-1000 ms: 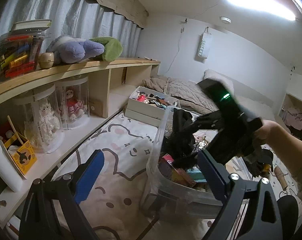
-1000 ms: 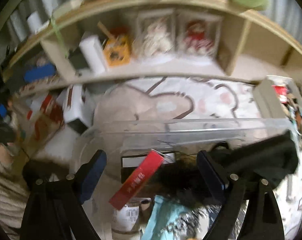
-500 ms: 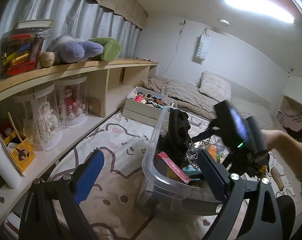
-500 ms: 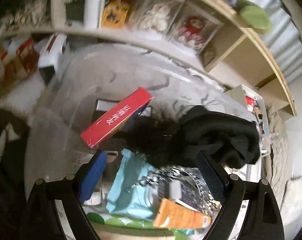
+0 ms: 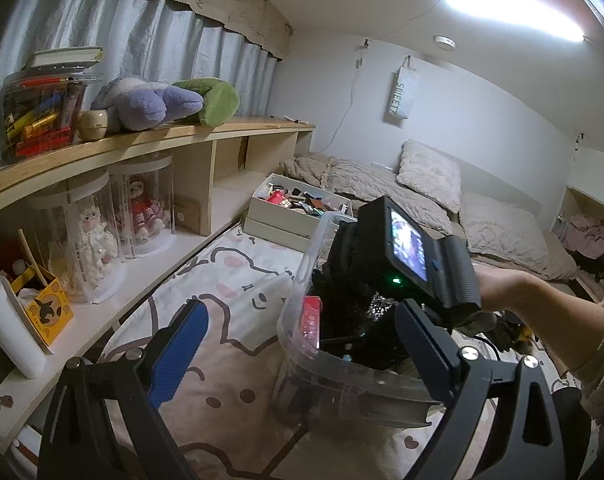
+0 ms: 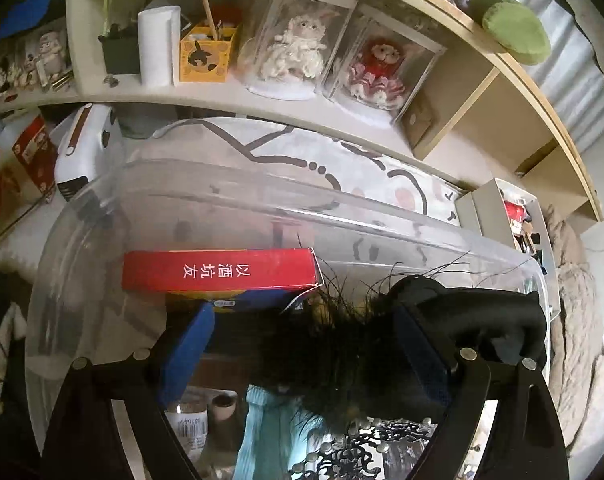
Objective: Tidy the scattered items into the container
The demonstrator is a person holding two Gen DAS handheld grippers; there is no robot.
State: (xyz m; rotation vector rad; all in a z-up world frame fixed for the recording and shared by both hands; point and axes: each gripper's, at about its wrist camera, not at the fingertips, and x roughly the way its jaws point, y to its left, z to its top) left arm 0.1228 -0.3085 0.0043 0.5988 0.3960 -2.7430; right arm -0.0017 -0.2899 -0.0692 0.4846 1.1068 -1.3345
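Fingers of the right gripper (image 6: 303, 360) stand wide over the clear container (image 6: 262, 200), above a black furry item (image 6: 341, 360) lying inside; the left gripper (image 5: 298, 340), equally wide and empty, waits nearby.

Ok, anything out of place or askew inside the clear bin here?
Yes. The black furry item drapes over the bin rim at the far end instead of lying inside. The red box stands on edge against the wall, not flat.
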